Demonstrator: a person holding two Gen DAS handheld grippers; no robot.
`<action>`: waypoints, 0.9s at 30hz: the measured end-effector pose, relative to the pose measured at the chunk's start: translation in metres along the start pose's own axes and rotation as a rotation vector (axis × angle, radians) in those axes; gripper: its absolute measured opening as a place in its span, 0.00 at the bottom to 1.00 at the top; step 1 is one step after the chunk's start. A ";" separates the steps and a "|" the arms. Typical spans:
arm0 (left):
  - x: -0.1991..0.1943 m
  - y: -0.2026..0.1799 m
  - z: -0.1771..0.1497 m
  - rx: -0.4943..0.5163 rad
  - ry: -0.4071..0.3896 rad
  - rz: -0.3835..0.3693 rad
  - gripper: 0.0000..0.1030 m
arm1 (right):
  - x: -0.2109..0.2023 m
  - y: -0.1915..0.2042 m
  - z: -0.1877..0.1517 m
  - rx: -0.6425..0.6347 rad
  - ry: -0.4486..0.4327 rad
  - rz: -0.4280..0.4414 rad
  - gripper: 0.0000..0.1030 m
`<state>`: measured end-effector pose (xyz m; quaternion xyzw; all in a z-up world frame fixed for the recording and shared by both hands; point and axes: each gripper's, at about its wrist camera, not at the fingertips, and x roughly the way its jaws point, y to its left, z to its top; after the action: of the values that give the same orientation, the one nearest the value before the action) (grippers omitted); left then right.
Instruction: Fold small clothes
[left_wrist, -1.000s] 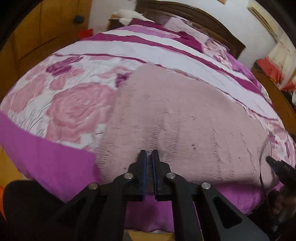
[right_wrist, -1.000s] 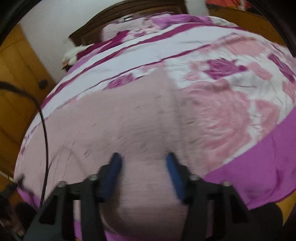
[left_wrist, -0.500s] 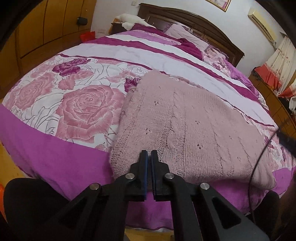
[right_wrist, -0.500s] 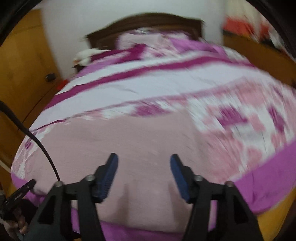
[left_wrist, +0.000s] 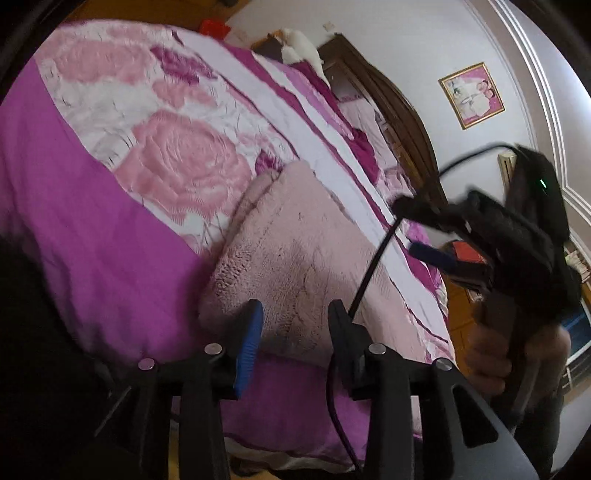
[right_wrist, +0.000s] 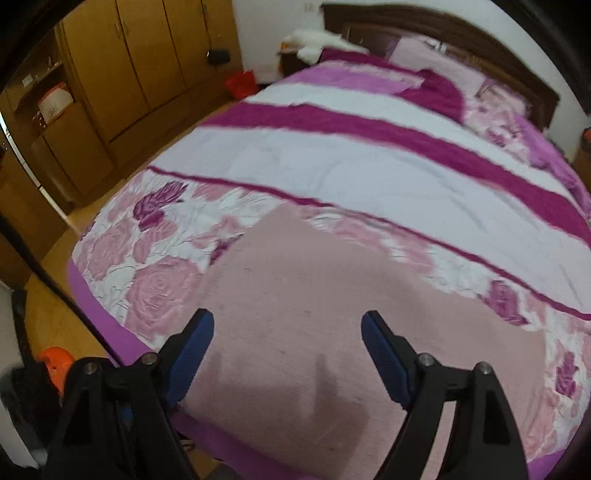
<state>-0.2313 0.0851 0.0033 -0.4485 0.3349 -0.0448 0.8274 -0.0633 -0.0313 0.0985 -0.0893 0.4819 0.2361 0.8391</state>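
Currently between folds: pale pink knitted sweater (right_wrist: 314, 314) lies flat at the near edge of the rose-print magenta bedspread (right_wrist: 351, 173). Left gripper (left_wrist: 293, 317) and right gripper (right_wrist: 286, 343) both opening, nothing held. Next: probably pinch an edge, fold across.

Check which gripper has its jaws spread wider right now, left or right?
The right gripper: its blue pads stand far apart above the pink sweater, still opening. The left gripper shows a much narrower gap, also opening, nothing clamped.
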 end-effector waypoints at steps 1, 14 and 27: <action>0.002 0.005 0.002 -0.025 0.001 -0.021 0.12 | 0.009 0.002 0.004 0.010 0.033 0.005 0.83; 0.000 0.049 -0.012 -0.339 0.003 -0.047 0.41 | 0.078 0.063 0.029 -0.131 0.360 0.037 0.86; 0.003 0.032 0.009 -0.200 -0.037 -0.147 0.41 | 0.153 0.098 0.030 -0.173 0.526 -0.367 0.85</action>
<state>-0.2307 0.1091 -0.0199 -0.5529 0.2887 -0.0634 0.7790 -0.0228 0.1134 -0.0081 -0.3032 0.6361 0.0900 0.7038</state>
